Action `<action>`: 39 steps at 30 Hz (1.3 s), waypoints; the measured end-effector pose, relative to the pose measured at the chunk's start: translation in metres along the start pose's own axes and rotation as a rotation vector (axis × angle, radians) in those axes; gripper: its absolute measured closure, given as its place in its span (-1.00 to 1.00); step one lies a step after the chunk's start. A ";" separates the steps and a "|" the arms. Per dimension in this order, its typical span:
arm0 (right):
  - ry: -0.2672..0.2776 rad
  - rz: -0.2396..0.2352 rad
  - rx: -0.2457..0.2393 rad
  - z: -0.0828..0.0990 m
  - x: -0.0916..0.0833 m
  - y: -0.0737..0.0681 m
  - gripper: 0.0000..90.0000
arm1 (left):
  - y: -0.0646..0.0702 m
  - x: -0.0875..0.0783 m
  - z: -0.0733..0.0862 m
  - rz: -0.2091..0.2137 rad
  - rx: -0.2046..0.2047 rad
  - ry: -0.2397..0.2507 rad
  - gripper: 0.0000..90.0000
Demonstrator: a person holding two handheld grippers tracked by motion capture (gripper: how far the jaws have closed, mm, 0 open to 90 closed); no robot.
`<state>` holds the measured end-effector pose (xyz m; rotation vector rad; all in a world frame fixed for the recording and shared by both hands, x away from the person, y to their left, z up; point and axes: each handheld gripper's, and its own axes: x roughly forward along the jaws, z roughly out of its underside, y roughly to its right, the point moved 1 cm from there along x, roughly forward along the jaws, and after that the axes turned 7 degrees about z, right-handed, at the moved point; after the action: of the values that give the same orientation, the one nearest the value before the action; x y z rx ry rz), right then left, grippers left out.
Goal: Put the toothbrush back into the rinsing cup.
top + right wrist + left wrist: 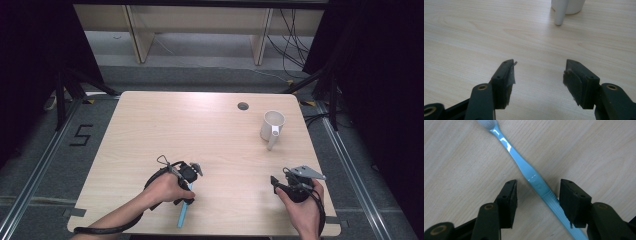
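Note:
A light blue toothbrush (529, 173) lies flat on the wooden table, its bristle head at the top of the left gripper view. My left gripper (537, 192) is open, its two black jaws straddling the handle without touching it. In the high view the left gripper (187, 176) points down at the toothbrush (183, 214) near the table's front edge. A white mug (272, 125) with a straight handle stands upright at the back right. My right gripper (539, 71) is open over bare wood, with the mug (567, 6) well ahead of it. In the high view the right gripper (280, 184) is at the front right.
The light wooden table (200, 130) has a round cable hole (243, 106) near its far edge. Dark curtains and tripod legs flank the table, and a wooden shelf frame stands behind it on the grey floor.

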<state>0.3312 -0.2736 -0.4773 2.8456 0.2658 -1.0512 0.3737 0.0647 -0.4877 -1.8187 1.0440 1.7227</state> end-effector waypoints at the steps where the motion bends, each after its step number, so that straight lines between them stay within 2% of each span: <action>1: 0.000 0.000 0.000 0.000 0.000 0.000 -0.07 | 0.000 0.000 0.000 0.000 0.000 0.000 0.12; 5: 0.000 0.002 -0.002 0.000 0.000 0.000 -0.06 | -0.003 -0.001 0.002 -0.006 0.025 -0.015 0.20; 6: 0.005 -0.010 -0.002 0.000 0.001 0.000 -0.06 | -0.004 -0.001 0.002 -0.009 0.033 -0.011 0.26; 11: 0.002 -0.012 -0.006 0.001 0.002 0.000 -0.06 | -0.006 -0.001 0.004 -0.014 0.044 -0.006 0.43; 12: 0.009 -0.020 -0.003 0.001 0.003 0.000 -0.07 | -0.008 -0.002 0.004 -0.018 0.059 -0.018 0.46; 15: -0.002 -0.006 -0.004 0.001 0.002 0.000 -0.07 | -0.009 -0.002 0.004 -0.022 0.065 -0.018 0.50; 16: -0.003 0.003 0.003 0.001 0.002 0.000 -0.07 | -0.010 -0.003 0.005 -0.030 0.084 -0.020 0.57; 17: -0.003 0.004 0.013 0.001 0.002 -0.001 -0.07 | -0.010 -0.003 0.005 -0.030 0.084 -0.020 0.60; 18: 0.004 0.006 -0.006 0.001 0.003 0.000 -0.07 | -0.012 -0.004 0.005 -0.037 0.106 -0.038 0.63; 20: 0.003 0.006 -0.003 0.001 0.003 0.000 -0.07 | -0.013 -0.003 0.006 -0.042 0.116 -0.029 0.68; 28: 0.004 -0.007 -0.006 0.001 0.003 -0.001 -0.07 | -0.016 -0.004 0.007 -0.046 0.175 -0.038 0.72; 30: -0.006 0.008 -0.014 0.001 0.001 0.000 -0.07 | -0.016 -0.005 0.007 -0.039 0.185 -0.045 0.72; 32: -0.006 0.007 -0.014 0.001 0.001 0.000 -0.07 | -0.016 -0.004 0.008 -0.049 0.223 -0.039 0.72; 39: -0.006 0.003 -0.009 0.002 0.001 0.000 -0.07 | -0.018 -0.006 0.009 -0.033 0.248 -0.044 0.73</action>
<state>0.3313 -0.2738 -0.4795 2.8336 0.2652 -1.0550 0.3821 0.0840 -0.4870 -1.6270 1.1469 1.5308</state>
